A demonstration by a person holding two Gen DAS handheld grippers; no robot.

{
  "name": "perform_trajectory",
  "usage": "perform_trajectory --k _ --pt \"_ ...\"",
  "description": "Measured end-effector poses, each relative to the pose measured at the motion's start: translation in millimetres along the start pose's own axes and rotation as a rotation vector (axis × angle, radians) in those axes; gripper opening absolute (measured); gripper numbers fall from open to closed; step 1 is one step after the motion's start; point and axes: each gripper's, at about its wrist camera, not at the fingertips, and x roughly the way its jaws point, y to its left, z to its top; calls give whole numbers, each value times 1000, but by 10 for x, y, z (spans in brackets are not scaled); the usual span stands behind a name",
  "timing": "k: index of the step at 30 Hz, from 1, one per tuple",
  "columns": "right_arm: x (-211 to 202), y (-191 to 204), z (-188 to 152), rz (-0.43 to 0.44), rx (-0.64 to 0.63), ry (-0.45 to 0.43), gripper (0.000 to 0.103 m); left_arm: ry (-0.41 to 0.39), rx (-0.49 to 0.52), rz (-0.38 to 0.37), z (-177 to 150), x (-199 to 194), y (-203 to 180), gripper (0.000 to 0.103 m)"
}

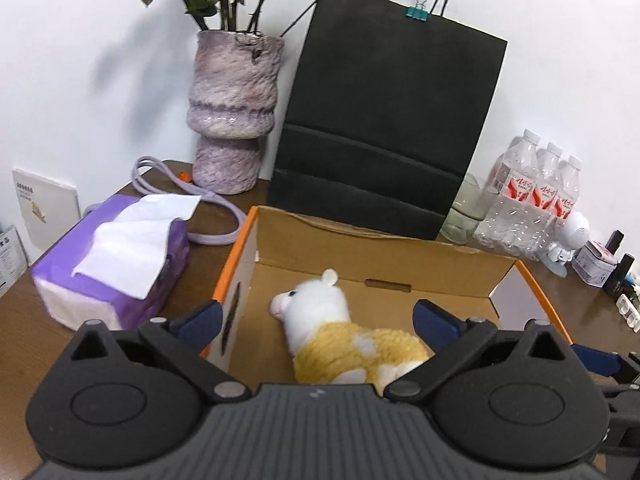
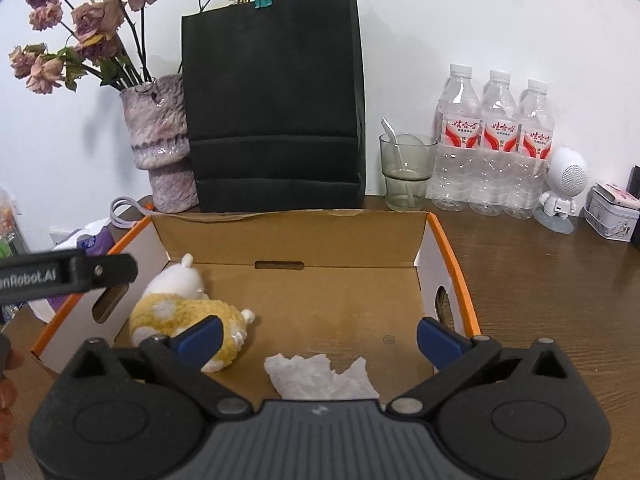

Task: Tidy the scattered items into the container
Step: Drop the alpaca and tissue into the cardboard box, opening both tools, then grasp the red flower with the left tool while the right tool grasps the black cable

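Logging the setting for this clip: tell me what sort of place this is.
Probably a home or office desk against a white wall: a vase of dried roses, a pack of water bottles, a drinking glass and a tissue pack crowd the wooden tabletop.

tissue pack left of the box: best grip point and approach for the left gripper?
Take the tissue pack across its short width, at mid-body below the loose sheet sticking out of the top. Come from above with the left gripper, fingers straddling the two long sides. It lies flat on the table with open space on both sides; the soft wrap should give, so probably close firmly.
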Motion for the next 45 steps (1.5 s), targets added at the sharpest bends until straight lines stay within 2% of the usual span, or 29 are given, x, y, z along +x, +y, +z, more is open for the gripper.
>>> perform_trajectory --k 5,12,22,32,45 --pt "-127 57 9 8 -16 -21 103 15 -10 9 -18 -140 46 103" --pt "-426 189 14 25 -36 -53 103 -12 -1 8 -52 -500 31 103" --pt "-1059 291 -100 20 -64 -99 103 -50 10 -28 -205 -1076 -2 103" --pt "-1457 191 -478 10 -61 -82 103 -65 39 -40 -516 -1504 19 103" --pt "-1533 -108 -1129 -20 -42 5 103 20 68 -54 -1084 -1623 159 103"
